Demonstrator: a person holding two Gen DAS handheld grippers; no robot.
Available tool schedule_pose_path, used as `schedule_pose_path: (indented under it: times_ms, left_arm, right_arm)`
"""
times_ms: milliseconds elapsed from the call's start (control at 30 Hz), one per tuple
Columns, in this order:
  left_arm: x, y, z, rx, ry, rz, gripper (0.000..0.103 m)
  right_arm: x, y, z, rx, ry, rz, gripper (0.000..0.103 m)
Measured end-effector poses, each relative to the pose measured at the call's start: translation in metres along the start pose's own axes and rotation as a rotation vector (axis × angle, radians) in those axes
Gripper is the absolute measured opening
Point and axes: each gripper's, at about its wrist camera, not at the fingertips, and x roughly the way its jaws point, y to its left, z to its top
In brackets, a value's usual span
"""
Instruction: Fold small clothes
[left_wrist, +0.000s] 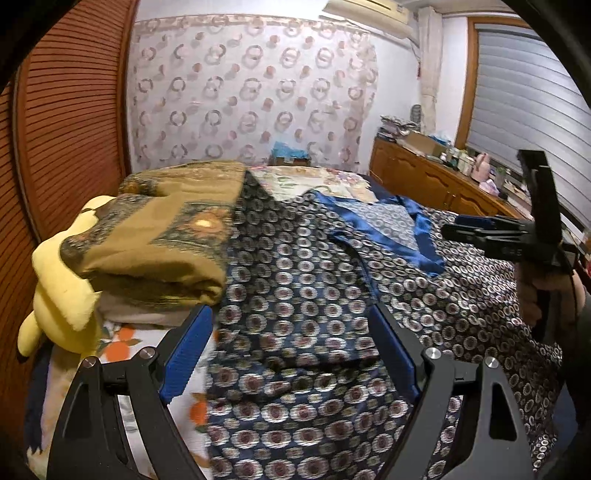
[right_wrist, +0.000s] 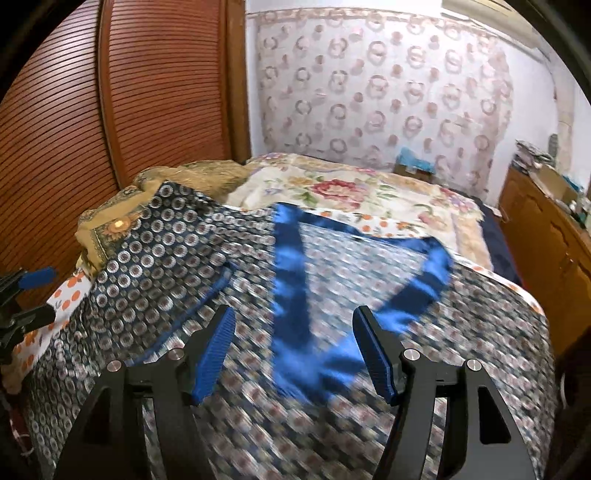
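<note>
Patterned garment (left_wrist: 314, 288) lies spread on the bed (right_wrist: 369, 192): dark navy cloth with rows of pale ring dots, shiny blue satin trim (right_wrist: 291, 280) forming a V at the neckline. Cloth is rumpled, with a fold ridge running through the middle in the left wrist view; near part blurred in the right wrist view. Garment's left edge runs up against a folded brown blanket (left_wrist: 155, 236); a yellow plush toy (left_wrist: 62, 291) sits beside and under that stack. Floral bedspread shows past the far edge of the garment, so free bed surface lies beyond the neckline. Wooden slatted door (right_wrist: 110, 92) on the left, wooden cabinet (left_wrist: 424, 177) on the right.

Left gripper (left_wrist: 291, 350) fingers spread apart, nothing between them, above the garment's lower part. Right gripper (right_wrist: 295, 350) also spread wide, empty, over the satin trim.
</note>
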Motion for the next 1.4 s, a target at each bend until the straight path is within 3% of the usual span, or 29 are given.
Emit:
schedule_pose_path:
  times_ms: [467, 867, 1200, 1267, 1400]
  left_arm:
    - [-0.005, -0.052, 0.005, 0.094, -0.001, -0.069, 0.086]
    - [0.014, -0.069, -0.011, 0.130, 0.082, -0.096, 0.086]
    - [0.026, -0.077, -0.016, 0.152, 0.146, -0.114, 0.086]
    - [0.029, -0.078, -0.017, 0.152, 0.159, -0.114, 0.086]
    - [0.032, -0.077, -0.017, 0.146, 0.175, -0.120, 0.086]
  right_arm:
    - [-0.082, -0.050, -0.056, 0.079, 0.021, -0.152, 0.068]
    - [-0.097, -0.114, -0.090, 0.242, 0.093, -0.306, 0.068]
    - [-0.065, -0.133, -0.091, 0.437, 0.167, -0.225, 0.062]
    - [-0.059, -0.132, -0.088, 0.451, 0.181, -0.197, 0.057]
    - [-0.060, -0.136, -0.086, 0.468, 0.186, -0.124, 0.033]
